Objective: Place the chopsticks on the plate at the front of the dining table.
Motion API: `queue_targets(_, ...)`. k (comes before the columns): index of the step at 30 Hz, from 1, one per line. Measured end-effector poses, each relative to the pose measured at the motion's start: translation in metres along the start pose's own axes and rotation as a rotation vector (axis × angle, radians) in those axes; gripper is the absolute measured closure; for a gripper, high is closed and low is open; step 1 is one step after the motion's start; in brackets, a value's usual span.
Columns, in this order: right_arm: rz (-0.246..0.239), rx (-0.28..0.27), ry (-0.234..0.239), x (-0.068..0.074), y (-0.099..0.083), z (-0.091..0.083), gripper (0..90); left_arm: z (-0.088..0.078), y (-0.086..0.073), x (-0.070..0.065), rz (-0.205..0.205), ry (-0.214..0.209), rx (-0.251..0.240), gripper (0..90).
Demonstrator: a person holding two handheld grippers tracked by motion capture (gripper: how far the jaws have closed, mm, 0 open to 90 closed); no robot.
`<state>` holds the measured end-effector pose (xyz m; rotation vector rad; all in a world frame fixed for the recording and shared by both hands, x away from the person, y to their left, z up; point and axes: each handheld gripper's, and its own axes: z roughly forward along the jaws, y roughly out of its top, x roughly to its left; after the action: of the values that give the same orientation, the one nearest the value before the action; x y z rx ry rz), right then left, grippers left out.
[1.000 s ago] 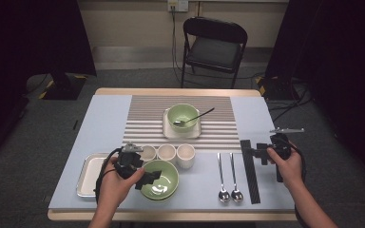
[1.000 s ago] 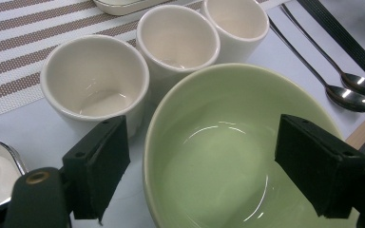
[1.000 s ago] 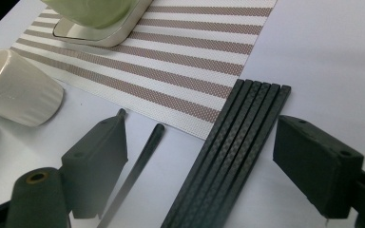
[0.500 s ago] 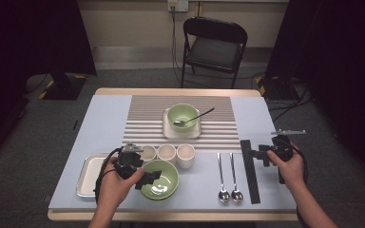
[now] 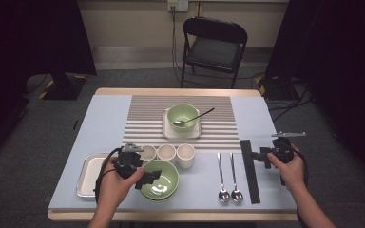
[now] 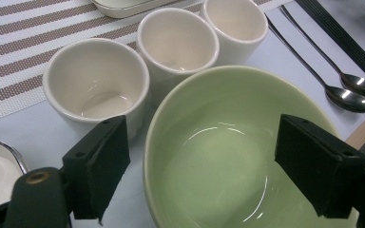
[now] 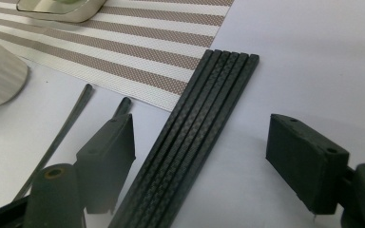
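Note:
A green bowl point(image 5: 164, 183) point(image 6: 218, 142) stands near the table's front edge, empty. My left gripper point(image 5: 148, 178) point(image 6: 209, 166) hovers open over it, one jaw outside its left rim and the other above its right side. Several black chopsticks point(image 5: 249, 171) point(image 7: 190, 142) lie side by side in a flat row at the right. My right gripper point(image 5: 261, 159) point(image 7: 206, 159) straddles them, open. Its jaws have just been closing, and the chopsticks lie between them untouched.
Three white cups point(image 5: 166, 153) point(image 6: 100, 80) stand in a row behind the bowl. Two spoons point(image 5: 223, 175) point(image 6: 347, 90) lie left of the chopsticks. A metal tray point(image 5: 88, 175) sits front left. On the striped mat, a second green bowl point(image 5: 181, 116) with a spoon rests on a white plate point(image 5: 168, 130).
The right gripper has shifted slightly toward the near edge beside the chopsticks. The left gripper and the bowl have stayed where they were.

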<state>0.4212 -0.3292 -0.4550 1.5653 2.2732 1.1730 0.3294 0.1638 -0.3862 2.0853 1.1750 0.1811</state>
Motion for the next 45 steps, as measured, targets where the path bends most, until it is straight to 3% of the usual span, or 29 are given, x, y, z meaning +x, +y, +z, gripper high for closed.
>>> queue_targets(21, -0.042, 0.038, -0.088, -0.0021, -0.0049, 0.0030, 40.0, -0.0006, 0.0001, 0.0004, -0.003, -0.001, -0.002, 18.8)
queue_targets(30, -0.096, 0.049, -0.138, 0.0040, -0.0064, 0.0047, 42.0, -0.0015, 0.0000, -0.0001, -0.002, -0.001, -0.002, 18.8)
queue_targets(45, -0.113, 0.054, -0.154, 0.0050, -0.0062, 0.0050, 44.5, -0.0020, -0.0001, -0.0008, -0.002, 0.004, -0.004, 19.0)
